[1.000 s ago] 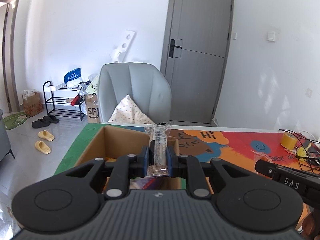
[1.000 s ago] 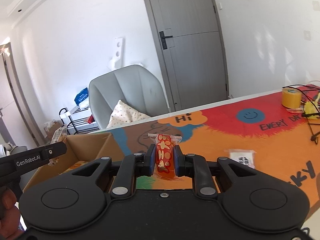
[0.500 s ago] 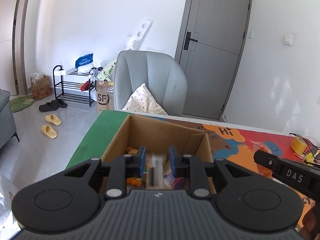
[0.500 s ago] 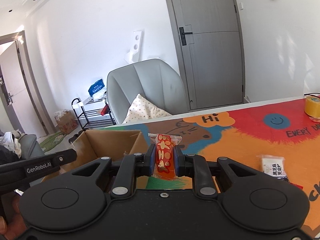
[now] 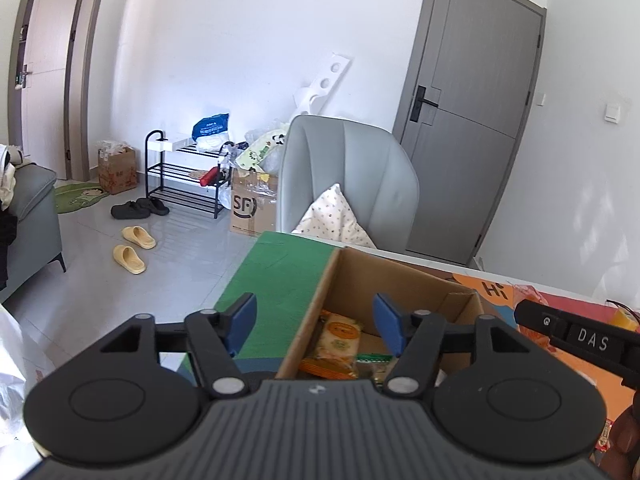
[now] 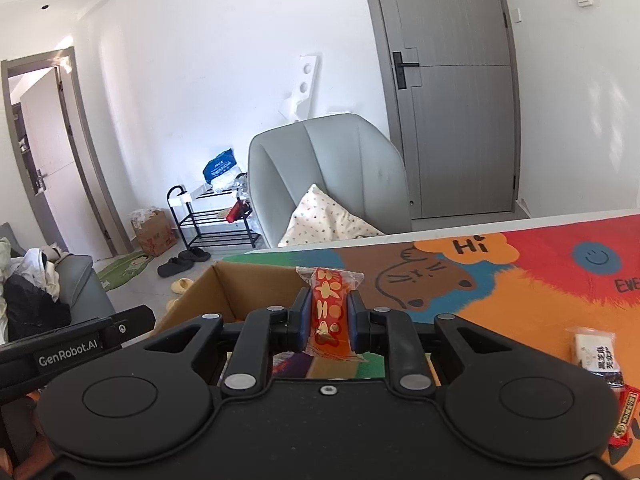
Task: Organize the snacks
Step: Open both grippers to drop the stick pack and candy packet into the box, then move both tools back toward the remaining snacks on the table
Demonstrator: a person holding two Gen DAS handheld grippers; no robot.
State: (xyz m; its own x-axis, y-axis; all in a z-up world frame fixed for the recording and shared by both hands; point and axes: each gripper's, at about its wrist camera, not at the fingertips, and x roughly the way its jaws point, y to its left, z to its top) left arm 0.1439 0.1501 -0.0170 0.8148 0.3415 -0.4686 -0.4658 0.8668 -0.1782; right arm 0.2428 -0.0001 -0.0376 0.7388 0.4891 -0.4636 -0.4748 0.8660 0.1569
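the right gripper [image 6: 329,322] pinches a red snack packet [image 6: 330,312] upright, long axis pointing up and away from it. the cardboard box [image 6: 240,292] lies just ahead and slightly left, below the packet. the left gripper [image 5: 316,326] hangs wide and empty over the box's near left wall, snacks [image 5: 336,344] inside beneath it.

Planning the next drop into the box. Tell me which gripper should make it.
Right. The right gripper is shut on a red snack just short of the box. The left gripper is open and holds nothing, so it has nothing to drop.
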